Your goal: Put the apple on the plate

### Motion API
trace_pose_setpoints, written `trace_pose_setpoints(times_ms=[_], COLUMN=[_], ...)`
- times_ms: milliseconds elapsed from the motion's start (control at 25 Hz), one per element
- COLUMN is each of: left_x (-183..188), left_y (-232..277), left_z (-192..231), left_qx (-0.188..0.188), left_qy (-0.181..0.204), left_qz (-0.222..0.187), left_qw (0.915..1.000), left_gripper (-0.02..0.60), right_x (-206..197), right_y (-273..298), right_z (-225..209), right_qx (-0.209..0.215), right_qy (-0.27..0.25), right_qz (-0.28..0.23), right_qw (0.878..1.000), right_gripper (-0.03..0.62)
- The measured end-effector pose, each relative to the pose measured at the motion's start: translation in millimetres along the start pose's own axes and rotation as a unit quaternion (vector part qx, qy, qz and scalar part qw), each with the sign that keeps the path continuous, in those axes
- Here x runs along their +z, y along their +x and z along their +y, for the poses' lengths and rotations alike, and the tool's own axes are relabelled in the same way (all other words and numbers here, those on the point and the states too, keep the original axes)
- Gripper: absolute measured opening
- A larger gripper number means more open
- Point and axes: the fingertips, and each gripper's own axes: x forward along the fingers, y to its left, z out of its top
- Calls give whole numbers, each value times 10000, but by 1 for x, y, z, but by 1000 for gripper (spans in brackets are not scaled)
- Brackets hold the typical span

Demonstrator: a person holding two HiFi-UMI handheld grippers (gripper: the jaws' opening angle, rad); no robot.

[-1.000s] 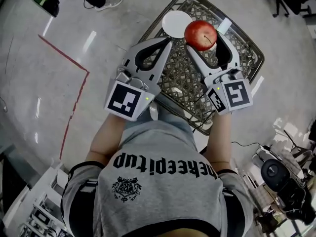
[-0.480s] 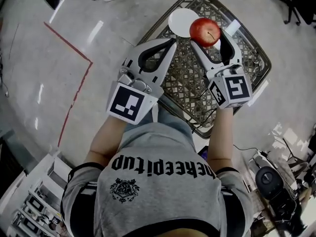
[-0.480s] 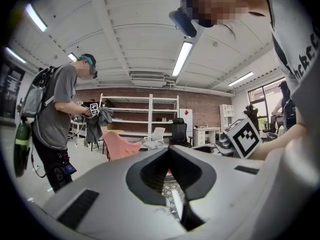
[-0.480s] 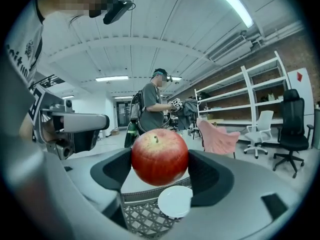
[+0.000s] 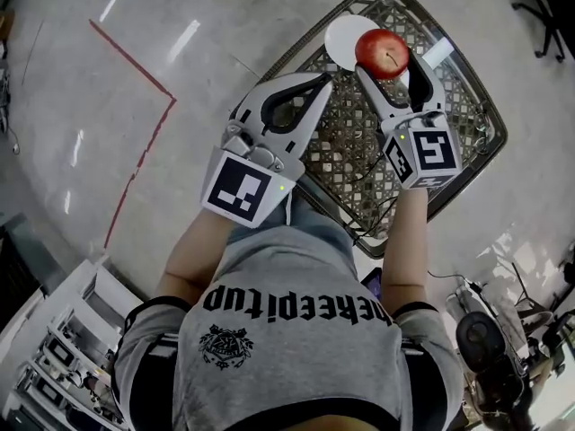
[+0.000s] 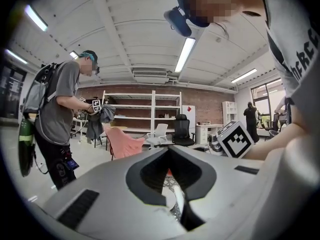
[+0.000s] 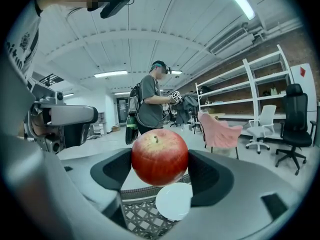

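A red apple [image 5: 382, 53] hangs above the woven mesh table [image 5: 359, 155], and my right gripper [image 5: 384, 61] is shut on it. In the head view it overlaps the right edge of the small white plate [image 5: 345, 35], which lies at the table's far end. In the right gripper view the apple [image 7: 159, 157] sits between the dark pads, with the plate [image 7: 174, 201] just below and beyond it. My left gripper [image 5: 322, 81] hovers to the left of the plate, shut with nothing in it. The left gripper view shows its jaws [image 6: 170, 153] meeting and a bit of mesh through the gap.
A white card [image 5: 439, 52] lies on the table right of the apple, and a thin cable [image 5: 370, 173] runs across the mesh. Red tape [image 5: 144, 79] marks the floor on the left. A person with a backpack [image 7: 149, 101] stands off in the room, near shelves and chairs.
My right gripper has carried the apple a little farther over the table, closer to the plate. The left gripper has moved forward alongside it, still shut.
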Motion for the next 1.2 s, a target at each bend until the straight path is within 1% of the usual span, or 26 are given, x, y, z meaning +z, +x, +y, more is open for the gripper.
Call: trace_pose_setpoints(times_ms=[160,440,920,1200], left_x=[-5,-21,-33,-39], left_y=[0,3,7,10], left_z=[11,25,41,47], left_qx=[30,54,59,62], left_qy=[-39,-85,-161,-175], left_qz=[24,123,225,274], left_qw=[10000,9999,9996,9995], left_gripper=[38,38,37,37], right_x=[-5,-30,-66,-85], right_y=[14,36,62,74], right_z=[1,-5,-16,-26], right_qx=[6,-53,-121,-145], right_qy=[-7,-5,83,285], right_qz=[81,304,625,778], right_qw=[10000,9995,9979,9965], right_gripper=[359,359,359,359])
